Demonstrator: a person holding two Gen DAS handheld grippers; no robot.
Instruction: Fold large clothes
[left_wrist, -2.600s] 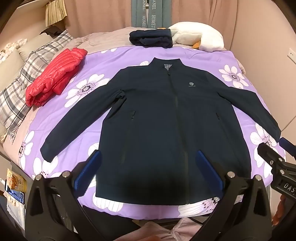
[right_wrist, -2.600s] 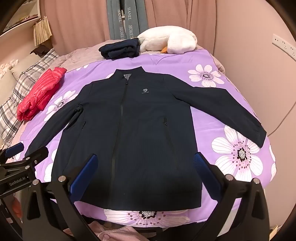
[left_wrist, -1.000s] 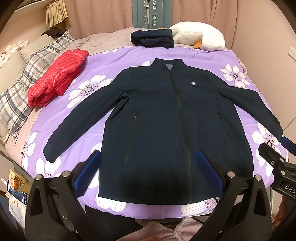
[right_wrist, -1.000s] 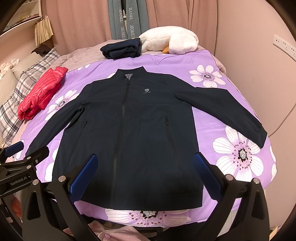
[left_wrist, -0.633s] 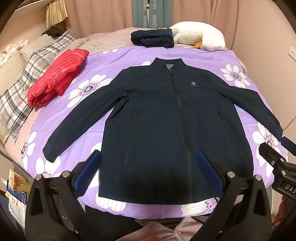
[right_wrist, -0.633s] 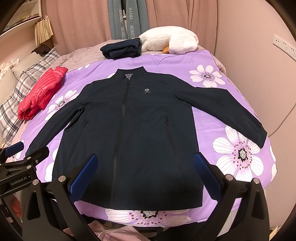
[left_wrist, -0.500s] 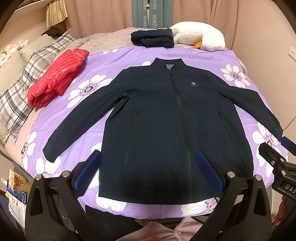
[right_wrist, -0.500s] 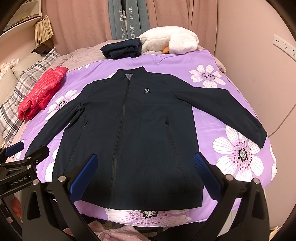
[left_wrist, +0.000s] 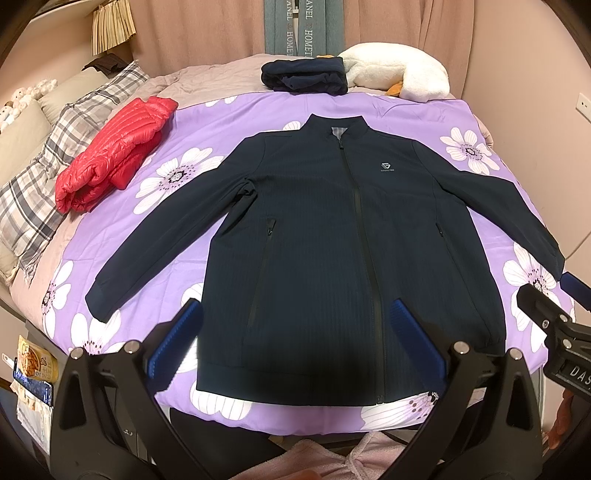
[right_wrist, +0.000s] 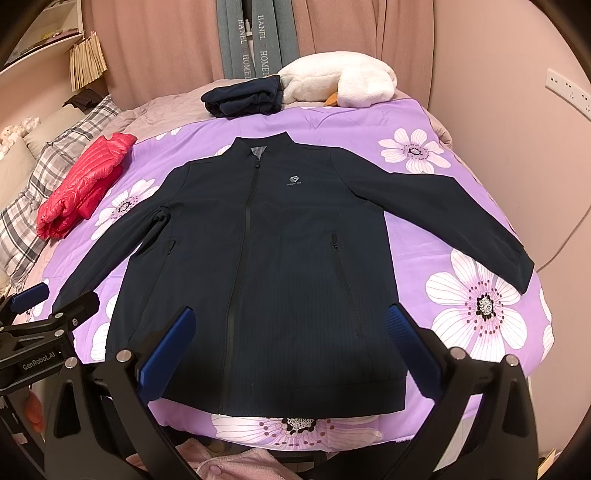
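A dark navy zip jacket (left_wrist: 332, 236) lies flat and face up on the purple flowered bedspread (left_wrist: 207, 122), both sleeves spread out to the sides; it also shows in the right wrist view (right_wrist: 266, 258). My left gripper (left_wrist: 293, 325) is open and empty, held above the jacket's bottom hem near the bed's front edge. My right gripper (right_wrist: 290, 325) is open and empty, also above the hem. Each gripper shows at the side of the other's view: the right one (left_wrist: 554, 325), the left one (right_wrist: 40, 314).
A folded red puffer jacket (left_wrist: 114, 144) lies at the left by a plaid pillow (left_wrist: 48, 184). A folded dark garment (left_wrist: 304, 77) and a white plush toy (left_wrist: 399, 75) sit at the far end. A wall (right_wrist: 517, 129) runs along the bed's right side.
Both grippers stayed open and nearly still; since the earliest frames the views shifted only slightly. The jacket has not moved.
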